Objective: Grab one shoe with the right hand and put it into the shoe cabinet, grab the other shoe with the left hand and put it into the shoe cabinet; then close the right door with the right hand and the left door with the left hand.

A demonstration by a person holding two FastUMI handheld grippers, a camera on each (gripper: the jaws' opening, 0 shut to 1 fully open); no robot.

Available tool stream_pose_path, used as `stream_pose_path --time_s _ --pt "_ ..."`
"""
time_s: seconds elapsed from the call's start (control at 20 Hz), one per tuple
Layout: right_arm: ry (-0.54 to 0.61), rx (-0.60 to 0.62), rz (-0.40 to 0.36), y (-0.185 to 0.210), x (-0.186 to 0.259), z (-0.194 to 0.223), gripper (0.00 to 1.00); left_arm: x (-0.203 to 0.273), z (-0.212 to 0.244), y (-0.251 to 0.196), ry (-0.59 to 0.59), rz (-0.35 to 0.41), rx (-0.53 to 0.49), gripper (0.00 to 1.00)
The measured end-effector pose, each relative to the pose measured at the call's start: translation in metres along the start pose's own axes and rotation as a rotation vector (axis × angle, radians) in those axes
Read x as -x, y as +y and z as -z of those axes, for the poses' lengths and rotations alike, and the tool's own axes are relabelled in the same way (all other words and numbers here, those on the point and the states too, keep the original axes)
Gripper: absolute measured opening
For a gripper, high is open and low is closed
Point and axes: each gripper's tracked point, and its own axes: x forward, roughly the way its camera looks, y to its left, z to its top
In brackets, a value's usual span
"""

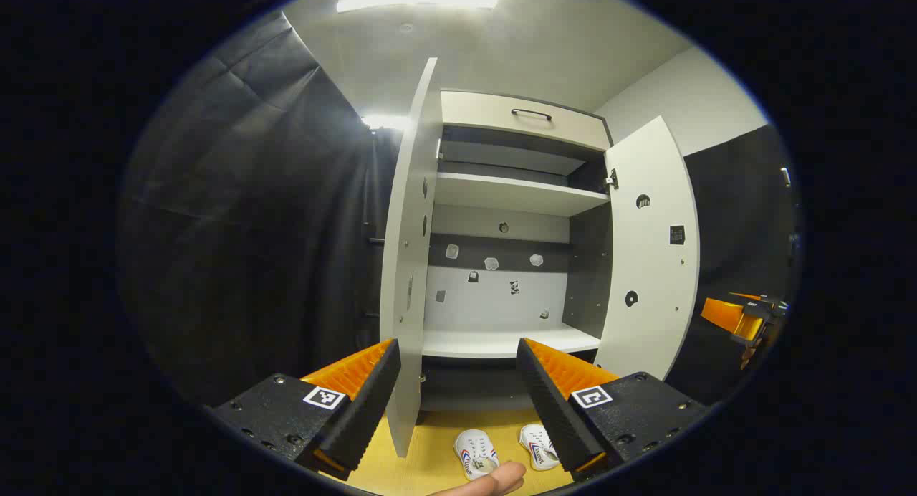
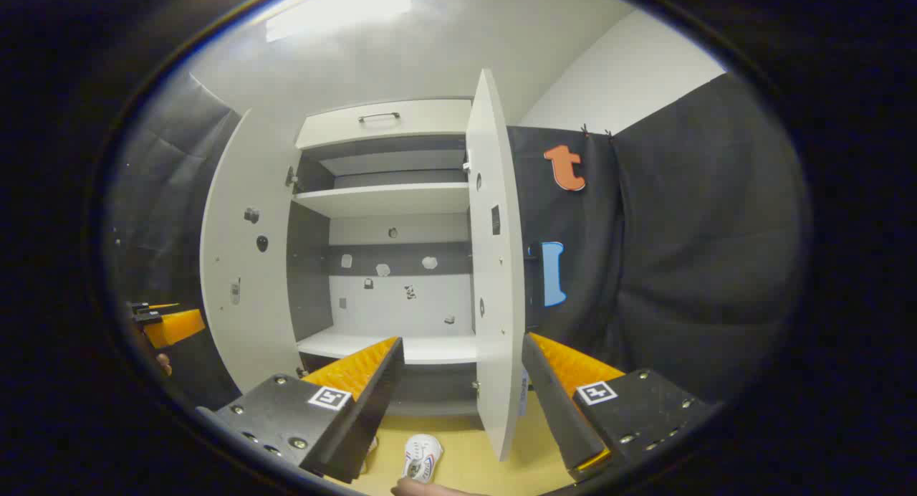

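Note:
The white shoe cabinet [image 1: 516, 195] [image 2: 387, 195] stands with both doors swung wide. Its left door [image 1: 410, 266] [image 2: 240, 266] and right door [image 1: 648, 252] [image 2: 496, 266] jut toward me. On the yellow floor [image 1: 430, 446] in front lie two small white shoes, one [image 1: 476, 453] beside the other [image 1: 537, 444]; one shoe [image 2: 423, 456] lies low in the right gripper view. My left gripper [image 1: 458, 392] hangs open above the shoes, holding nothing. My right gripper [image 2: 462, 388] is open too, its fingers straddling the right door's edge without touching. The right gripper [image 1: 745, 317] also shows far right in the left gripper view, and the left gripper [image 2: 168, 324] far left in the right gripper view.
Black cloth walls close in both sides of the cabinet. Inside, a lower shelf [image 1: 501, 342] and an upper shelf [image 1: 516, 193] are bare, with a drawer and handle [image 1: 531, 114] on top. A finger [image 1: 494, 480] shows at the bottom edge.

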Motion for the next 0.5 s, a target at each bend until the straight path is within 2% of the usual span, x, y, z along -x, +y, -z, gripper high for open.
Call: stream_pose_path --time_s 0.05,0.2,0.25,0.3,0.5 --pt "0.007 0.004 -0.002 -0.001 0.001 0.001 0.98 -0.001 0.000 -0.001 -0.002 0.005 0.001 0.99" --pt "0.017 0.006 -0.003 -0.002 0.003 -0.001 0.98 -0.002 0.003 -0.004 0.006 0.011 0.002 0.99" --pt "0.013 0.006 -0.005 -0.002 0.004 -0.002 0.94 -0.002 0.003 -0.007 0.006 0.018 0.001 0.99" --pt "0.007 0.008 -0.006 -0.003 0.005 -0.004 0.98 0.000 0.001 -0.009 -0.007 0.026 -0.007 0.99" --pt "-0.012 0.005 0.007 -0.002 0.013 -0.010 0.98 0.004 -0.002 -0.018 -0.037 0.050 -0.036 0.99"
